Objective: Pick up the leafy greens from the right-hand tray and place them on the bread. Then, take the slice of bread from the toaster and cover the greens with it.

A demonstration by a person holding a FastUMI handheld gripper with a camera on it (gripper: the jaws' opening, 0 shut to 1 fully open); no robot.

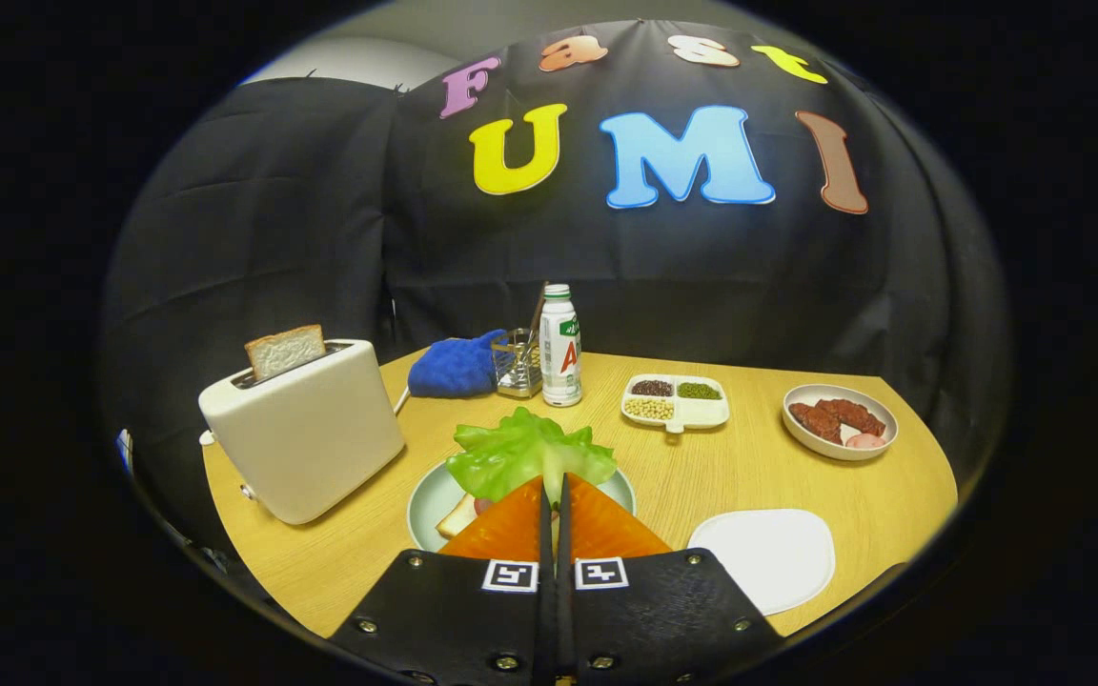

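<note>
So the gripper point(554, 495) has its two fingers pinched nearly together, w/ just a thin slit between them, and the near edge of the bright green, frilly lettuce leaf point(525, 453) sits right at the tips. Looks like they're clamped on that edge, tho the tips cover the contact spot so it's a call, not a sure thing. The leaf hangs over the pale green round plate point(427, 500) near the front-middle of the light wooden desk point(759, 476). A corner of a pale bread slice point(458, 517) pokes out under it, plus something pinkish I can't ID.

Handling-wise: the leaf is light, floppy, prob a bit slick, and bruises or tears easy. An edge pinch is fine, and a firmer grip nearer the rib would droop less.

The toasted brown-crust bread slice point(286, 350) stands up out of the slot of the cream boxy toaster point(306, 429) at the desk's left edge. It's stiff but crumbly and light, so I'd take the exposed top edge flat-on across its faces.

The white flat rounded tray point(768, 557) sits at the front right, just beside the fingers.

Pose: the gripper is held low over the front edge, pointing fwd and slightly down at the plate.
</note>
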